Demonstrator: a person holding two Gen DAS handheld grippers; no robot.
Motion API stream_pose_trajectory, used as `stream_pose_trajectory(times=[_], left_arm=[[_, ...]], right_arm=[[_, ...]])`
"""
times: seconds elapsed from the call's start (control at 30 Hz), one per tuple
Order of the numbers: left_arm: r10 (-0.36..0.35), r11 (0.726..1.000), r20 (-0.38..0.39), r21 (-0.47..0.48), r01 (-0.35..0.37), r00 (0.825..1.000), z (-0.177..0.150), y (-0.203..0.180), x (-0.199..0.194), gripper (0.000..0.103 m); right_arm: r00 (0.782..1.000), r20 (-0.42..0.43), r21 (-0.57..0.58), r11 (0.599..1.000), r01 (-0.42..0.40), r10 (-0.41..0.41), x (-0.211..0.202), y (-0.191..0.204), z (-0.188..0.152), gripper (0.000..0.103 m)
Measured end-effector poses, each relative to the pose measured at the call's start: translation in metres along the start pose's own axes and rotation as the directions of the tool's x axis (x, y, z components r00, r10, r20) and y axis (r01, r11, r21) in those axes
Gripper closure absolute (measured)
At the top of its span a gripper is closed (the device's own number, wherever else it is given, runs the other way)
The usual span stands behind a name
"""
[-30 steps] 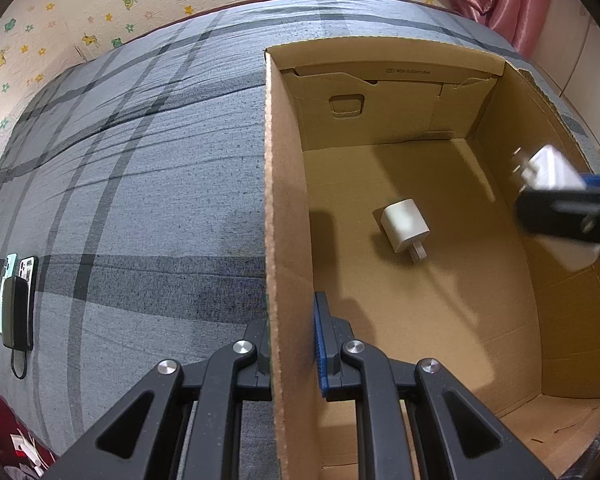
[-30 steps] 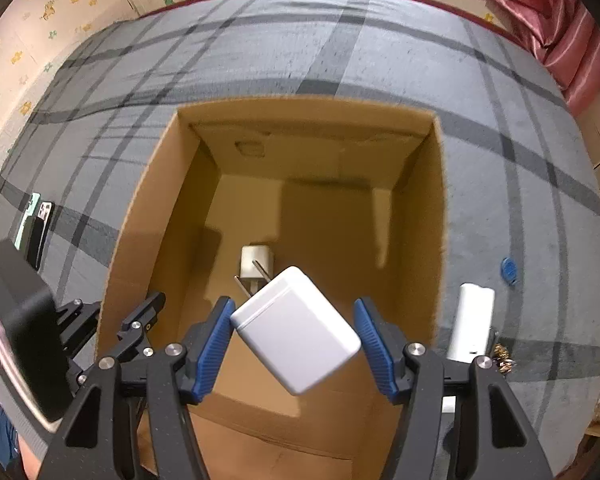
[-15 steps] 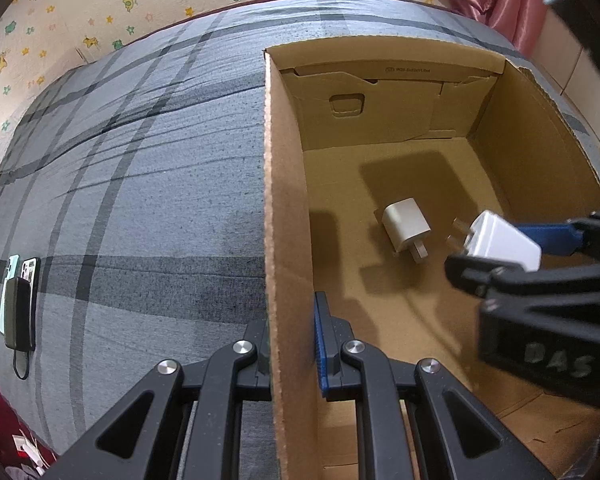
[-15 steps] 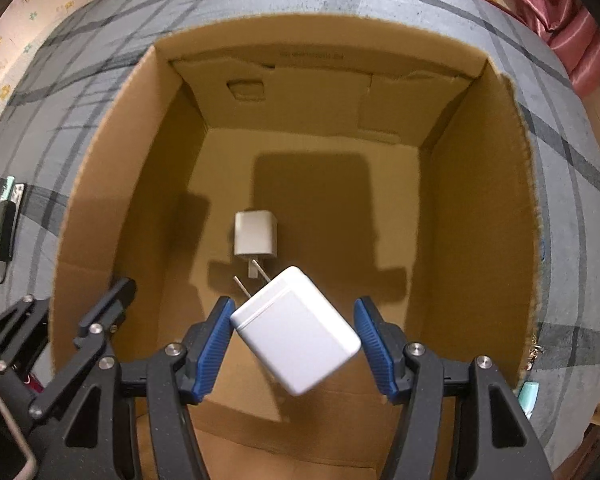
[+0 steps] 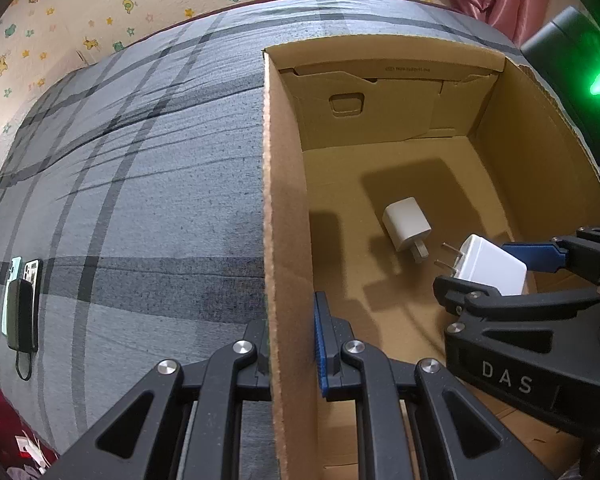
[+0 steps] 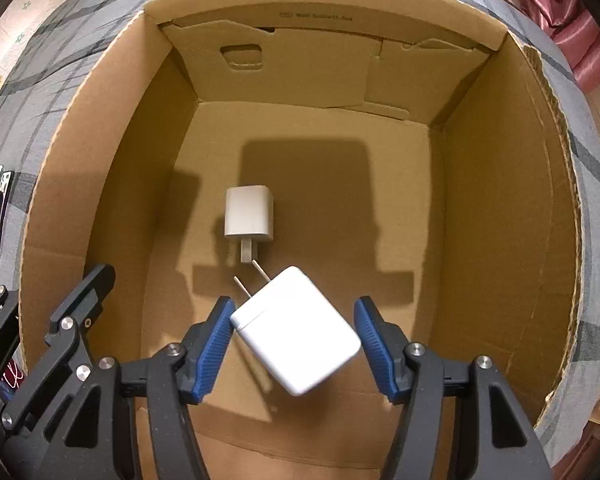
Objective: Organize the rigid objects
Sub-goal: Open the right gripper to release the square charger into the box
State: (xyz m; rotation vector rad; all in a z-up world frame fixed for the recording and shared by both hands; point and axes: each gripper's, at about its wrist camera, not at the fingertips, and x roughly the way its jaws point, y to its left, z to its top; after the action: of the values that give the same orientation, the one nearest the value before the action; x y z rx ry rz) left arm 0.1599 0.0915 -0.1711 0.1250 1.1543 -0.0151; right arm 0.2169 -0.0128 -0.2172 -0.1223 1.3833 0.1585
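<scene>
Right gripper lower inside box

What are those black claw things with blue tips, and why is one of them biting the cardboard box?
They are grabbers that a person holds, one in each hand. Each carries a small camera looking along its two fingers, so each picture is that grabber's own view.

In the left one's picture, the left gripper is shut on the side wall of the cardboard box, which likely keeps it steady. The box sits on a grey plaid bed cover.

In the right one's picture, the right gripper reaches down into the box, holding a big white power adapter by two corners between its blue pads. A smaller white charger already lies on the box floor, just past the adapter's metal prongs. Away on the bed lie phones and a dark power bank.
</scene>
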Motion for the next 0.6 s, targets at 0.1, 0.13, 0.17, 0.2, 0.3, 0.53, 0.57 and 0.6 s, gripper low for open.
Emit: stream_pose_trajectory(times=[0.1,0.13,0.17,0.2,0.3,0.53,0.57,0.6], left_arm=[[-0.001,1.000,0.001,-0.001,0.001,1.000,0.000,0.000,0.000,0.089],[0.001,1.000,0.001,0.000,-0.001,1.000,0.000,0.000,0.000,0.089],[0.002,1.000,0.002,0.000,-0.002,1.000,0.000,-0.001,0.000,0.089],[0.003,1.000,0.002,0.001,-0.003,1.000,0.000,-0.001,-0.001,0.089],[0.005,1.000,0.002,0.000,-0.005,1.000,0.000,-0.002,-0.001,0.089],[0.003,1.000,-0.003,-0.003,-0.003,1.000,0.001,-0.001,-0.001,0.089],[0.002,1.000,-0.003,-0.005,-0.002,1.000,0.001,-0.001,-0.001,0.089],[0.001,1.000,-0.003,-0.005,-0.001,1.000,0.001,0.000,-0.001,0.089]], right_arm=[[1.000,0.000,0.007,1.000,-0.006,0.006,0.002,0.000,0.002,0.037],[1.000,0.000,0.006,1.000,-0.007,0.007,0.002,0.000,0.002,0.037],[1.000,0.001,0.004,1.000,-0.007,0.007,0.002,0.000,0.003,0.037],[1.000,0.001,0.003,1.000,-0.007,0.007,0.002,-0.001,0.003,0.037],[1.000,-0.001,-0.003,1.000,-0.018,0.018,0.002,-0.001,0.003,0.037],[0.999,0.031,-0.017,1.000,0.021,-0.020,-0.008,0.000,0.001,0.027],[0.999,0.034,-0.015,1.000,0.024,-0.023,-0.011,-0.001,0.000,0.026],[0.999,0.037,-0.013,1.000,0.026,-0.025,-0.012,-0.002,0.000,0.024]])
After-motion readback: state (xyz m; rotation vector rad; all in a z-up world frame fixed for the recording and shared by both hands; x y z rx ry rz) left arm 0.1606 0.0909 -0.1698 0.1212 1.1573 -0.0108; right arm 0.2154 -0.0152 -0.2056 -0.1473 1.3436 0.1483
